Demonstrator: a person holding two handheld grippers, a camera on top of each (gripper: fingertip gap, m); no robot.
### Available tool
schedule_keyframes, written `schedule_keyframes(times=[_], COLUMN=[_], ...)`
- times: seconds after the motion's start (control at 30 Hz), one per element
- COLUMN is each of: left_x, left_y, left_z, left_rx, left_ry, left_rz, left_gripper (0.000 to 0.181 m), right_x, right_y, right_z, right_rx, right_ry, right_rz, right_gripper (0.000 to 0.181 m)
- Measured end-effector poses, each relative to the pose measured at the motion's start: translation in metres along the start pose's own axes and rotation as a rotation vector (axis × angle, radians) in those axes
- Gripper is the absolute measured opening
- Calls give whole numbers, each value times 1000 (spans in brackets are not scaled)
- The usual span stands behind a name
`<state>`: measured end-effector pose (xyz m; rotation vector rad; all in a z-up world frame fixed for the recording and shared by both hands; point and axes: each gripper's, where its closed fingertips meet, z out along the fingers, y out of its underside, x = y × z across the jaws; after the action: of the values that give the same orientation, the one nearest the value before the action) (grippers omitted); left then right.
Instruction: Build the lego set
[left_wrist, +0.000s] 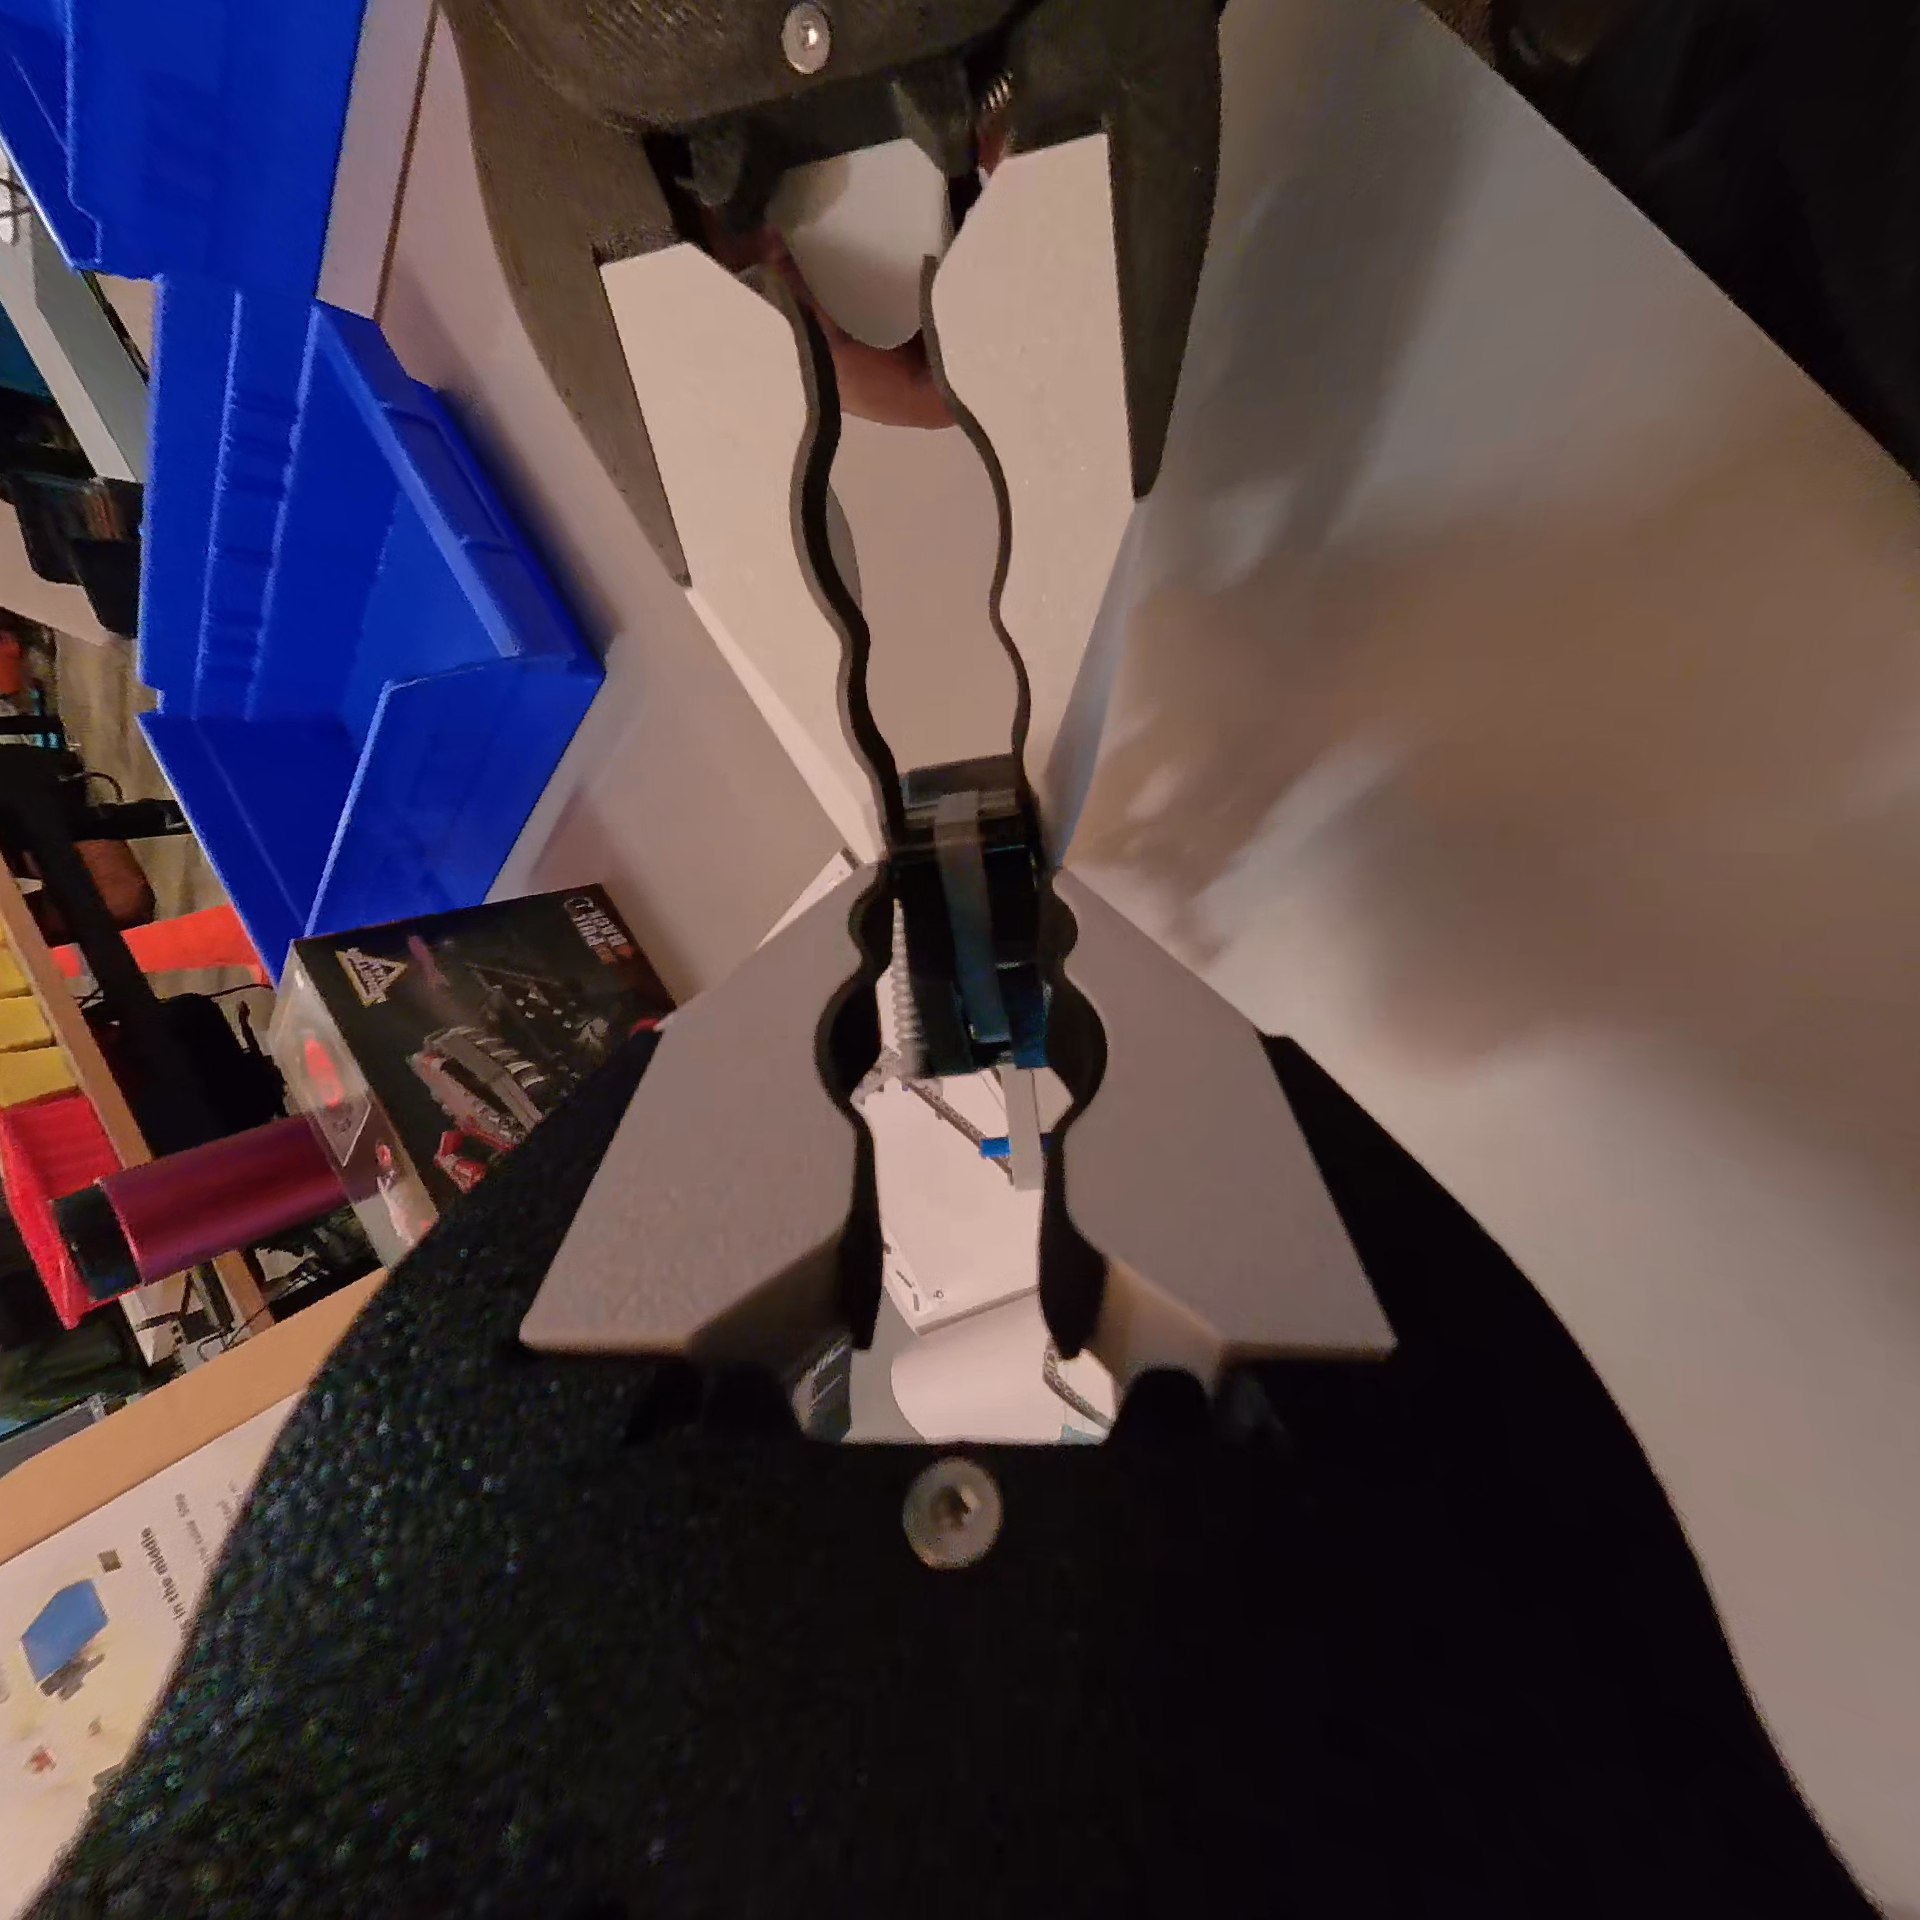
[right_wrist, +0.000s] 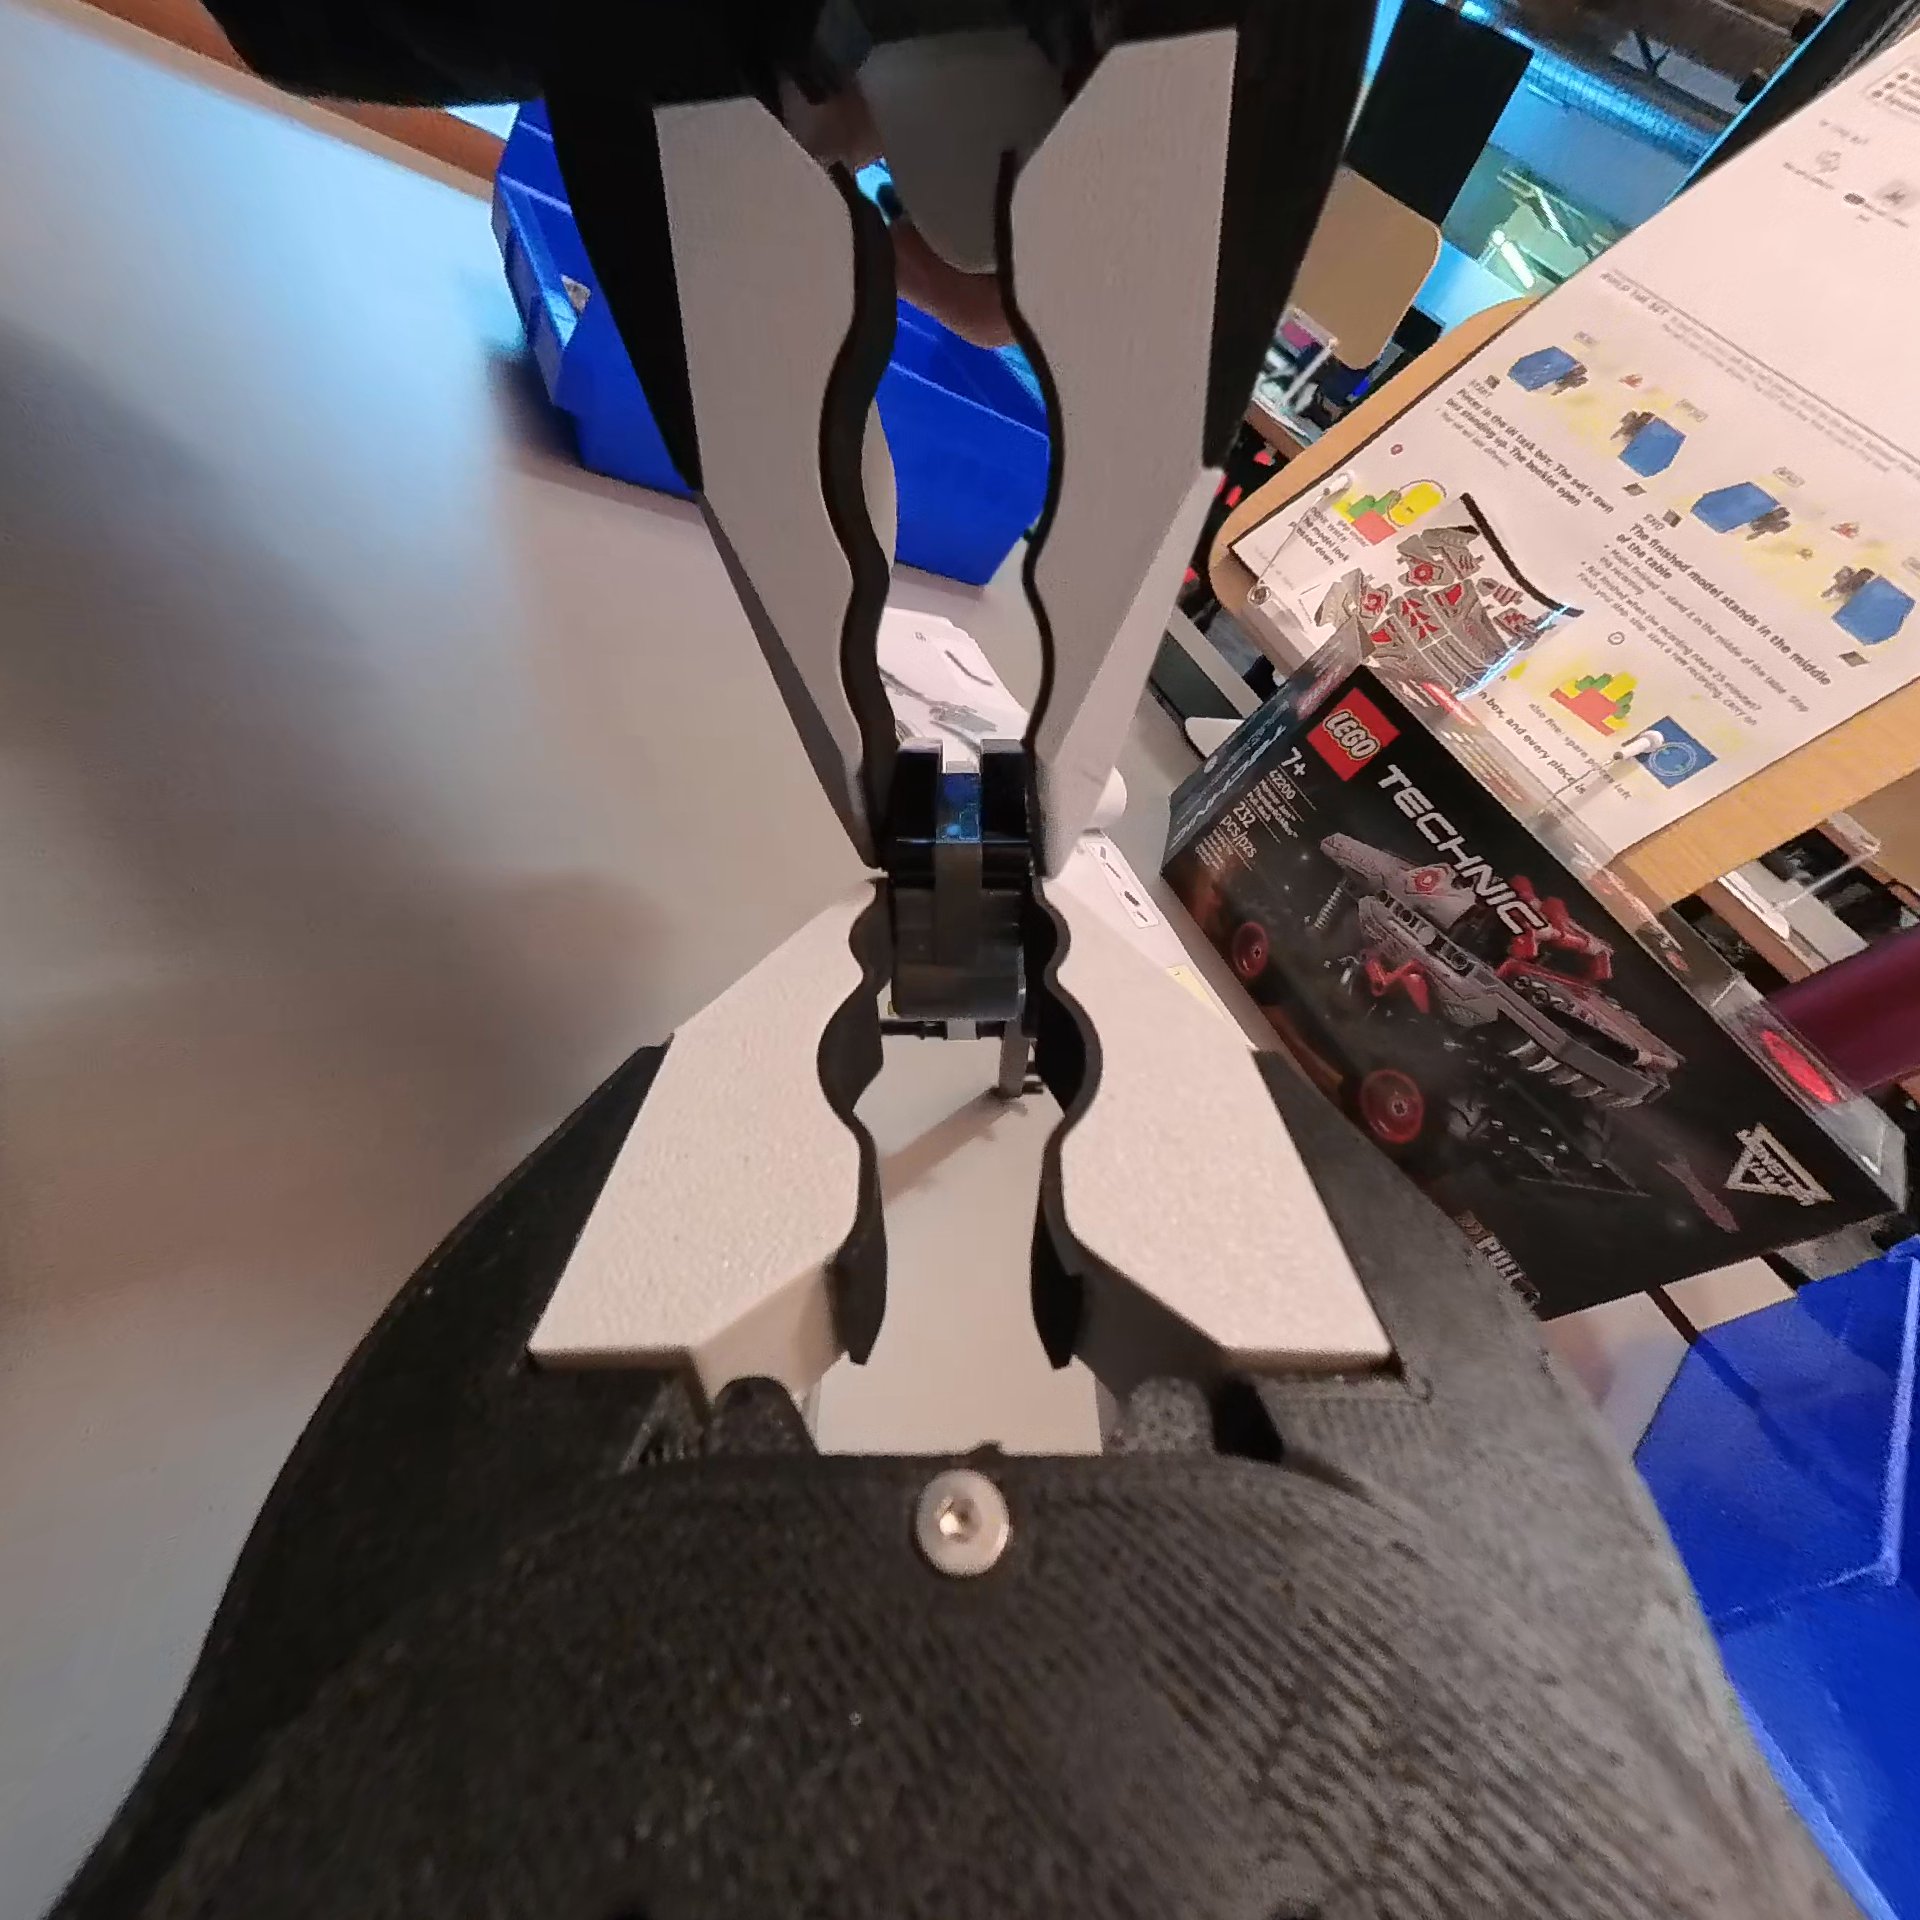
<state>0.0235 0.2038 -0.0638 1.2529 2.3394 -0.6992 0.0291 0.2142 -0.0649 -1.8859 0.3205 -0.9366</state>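
A small lego assembly (left_wrist: 940, 935) of black pieces with a grey beam and a blue piece is held in the air between both grippers, which meet tip to tip. My left gripper (left_wrist: 961, 894) is shut on its near end. The right gripper (left_wrist: 956, 800) comes in from the top of this view and clamps the far end. In the right wrist view my right gripper (right_wrist: 961, 904) is shut on the same assembly (right_wrist: 951, 935), and the left gripper (right_wrist: 956, 810) reaches in from above. A grey pin or beam hangs below the assembly.
A white table (right_wrist: 364, 727) lies below. The open instruction booklet (left_wrist: 945, 1226) lies under the grippers. The lego set box (right_wrist: 1507, 987) stands at the right, with a purple cylinder (left_wrist: 208, 1195) by it. Blue bins (left_wrist: 343, 644) line the table edge. An illustrated sheet (right_wrist: 1662, 520) leans on cardboard.
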Motion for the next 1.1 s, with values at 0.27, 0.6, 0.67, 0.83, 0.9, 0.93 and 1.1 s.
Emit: schedule_keyframes(times=[0.27,0.6,0.67,0.83,0.9,0.93,1.1], left_x=[-2,-1,0,0,0,0,0], left_y=[1,8,9,10,10,10,10], left_z=[-1,-1,0,0,0,0,0], left_rx=[-14,-146,-164,-181,-182,-184,-183], left_ry=[2,-26,-32,-56,-64,-72,-103], left_rz=[-70,-71,-81,-68,-63,-59,-14], left_gripper=[24,23,23,23,23,23,23], right_x=[2,3,3,1,2,2,2], right_y=[0,0,0,1,1,1,1], right_z=[0,4,5,7,6,6,6], right_rx=[6,-38,-51,-77,-78,-80,-88], right_ry=[5,46,50,58,63,61,64], right_rz=[11,-33,-38,-64,-64,-66,-71], right_gripper=[23,23,23,23,23,23,23])
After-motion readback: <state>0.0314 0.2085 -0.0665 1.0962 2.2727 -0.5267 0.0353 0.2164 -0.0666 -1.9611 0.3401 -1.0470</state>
